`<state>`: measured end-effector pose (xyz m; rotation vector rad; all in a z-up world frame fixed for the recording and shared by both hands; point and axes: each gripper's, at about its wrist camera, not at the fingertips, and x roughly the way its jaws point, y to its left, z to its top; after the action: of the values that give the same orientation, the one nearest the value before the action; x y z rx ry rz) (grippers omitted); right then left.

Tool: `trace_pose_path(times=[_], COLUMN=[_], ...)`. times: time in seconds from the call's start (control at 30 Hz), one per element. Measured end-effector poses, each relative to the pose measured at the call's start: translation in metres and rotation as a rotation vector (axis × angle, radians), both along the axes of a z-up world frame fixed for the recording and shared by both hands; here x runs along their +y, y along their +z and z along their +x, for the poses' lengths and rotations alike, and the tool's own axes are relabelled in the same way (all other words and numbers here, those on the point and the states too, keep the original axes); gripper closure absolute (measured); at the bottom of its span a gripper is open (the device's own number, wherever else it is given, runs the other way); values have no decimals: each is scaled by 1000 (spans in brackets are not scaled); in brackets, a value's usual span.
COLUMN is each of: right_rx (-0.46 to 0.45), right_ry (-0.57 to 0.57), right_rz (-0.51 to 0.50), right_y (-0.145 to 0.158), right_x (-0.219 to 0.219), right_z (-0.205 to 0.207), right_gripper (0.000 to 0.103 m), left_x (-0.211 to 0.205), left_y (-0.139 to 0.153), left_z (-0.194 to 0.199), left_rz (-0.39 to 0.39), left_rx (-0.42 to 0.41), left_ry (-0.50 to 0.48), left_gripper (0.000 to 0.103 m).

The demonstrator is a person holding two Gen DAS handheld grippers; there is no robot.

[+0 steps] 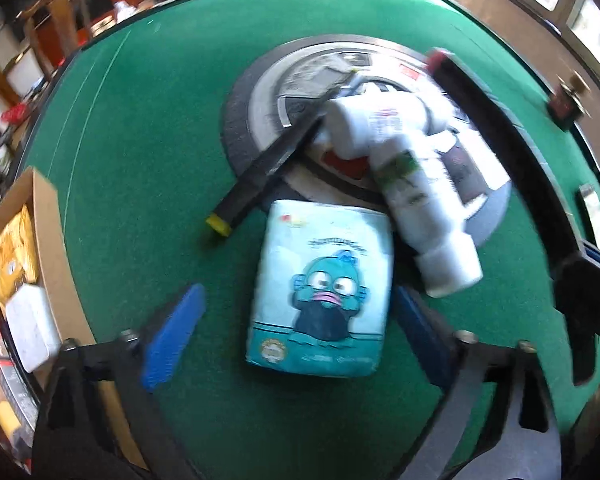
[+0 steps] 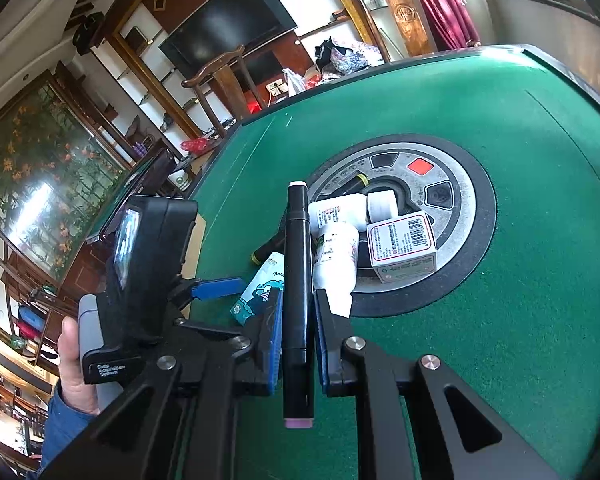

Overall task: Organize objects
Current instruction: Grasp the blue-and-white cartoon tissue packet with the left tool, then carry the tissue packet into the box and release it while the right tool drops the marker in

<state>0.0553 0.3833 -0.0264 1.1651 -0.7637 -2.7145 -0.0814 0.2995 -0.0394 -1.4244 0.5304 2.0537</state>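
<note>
Blue pads of the left gripper [image 1: 296,332] stand spread wide on either side of the tissue pack [image 1: 320,292], which lies flat on the green felt table [image 1: 140,120]; neither pad presses on it, so the pack is straddled, not gripped. The right gripper [image 2: 296,344] is clenched on a black marker [image 2: 298,300], held upright along its fingers with the pink end toward the camera.

Beyond the pack, a second black marker with a yellow cap [image 1: 268,172] lies aslant, and two white bottles [image 1: 416,184] lie heaped against a white carton [image 2: 404,244] on the round centre plate [image 2: 452,184]. A cardboard box [image 1: 48,240] stands at the table's left edge, already holding items.

Step in hand, as judged: pick-up of the tissue pack. The next move calls for lowering the left gripper, closing across the pack's narrow sides, then carrying it toward the box. The blur makes pad clearance uncertain.
</note>
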Motion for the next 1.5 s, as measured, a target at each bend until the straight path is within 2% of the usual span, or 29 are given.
trace_pose_path(times=[0.13,0.17,0.2,0.27,0.43,0.53,0.6,0.63,0.77,0.87,0.93,1.07,1.17,1.4,1.5], right_rx=[2,2,3,6,2,-9,-20,-28,-119,-226,-256,-236,-237,-230,-198], right_ry=[-7,-10,-10,-8,-11,-5,7,11,67,122,138,144,156,160,138], right_rz=[2,3,3,2,9,15,18,26,30,38,53,119,109,319,295], right_y=[1,1,1,2,1,1,0,-1,-11,-29,-37,-37,-42,-40,-33], right_x=[0,0,0,-1,0,-2,-3,-5,-16,-29,-37,-44,-45,-71,-66], right_z=[1,2,2,2,2,0,-1,-2,-7,-11,-14,-15,-18,-11,-6], right_gripper=[90,90,90,90,90,90,90,90,90,90,90,89,88,90,90], left_x=[-3,-5,-7,-12,-24,-32,-34,-20,-24,-30,-33,-31,-34,-45,-49], left_y=[1,4,6,12,14,21,23,21,22,21,22,24,25,33,39], left_z=[1,2,6,12,20,17,15,11,7,11,12,12,11,8,10], left_rz=[-7,0,12,33,84,150,147,146,172,187,190,183,184,239,248], left_rx=[-7,-1,8,16,-1,-20,-15,-20,-31,-32,-28,-2,8,16,37], left_ry=[-3,0,0,9,41,37,48,49,43,37,33,34,45,66,70], left_gripper=[3,12,28,50,56,56,56,56,56,56,56,56,56,56,56])
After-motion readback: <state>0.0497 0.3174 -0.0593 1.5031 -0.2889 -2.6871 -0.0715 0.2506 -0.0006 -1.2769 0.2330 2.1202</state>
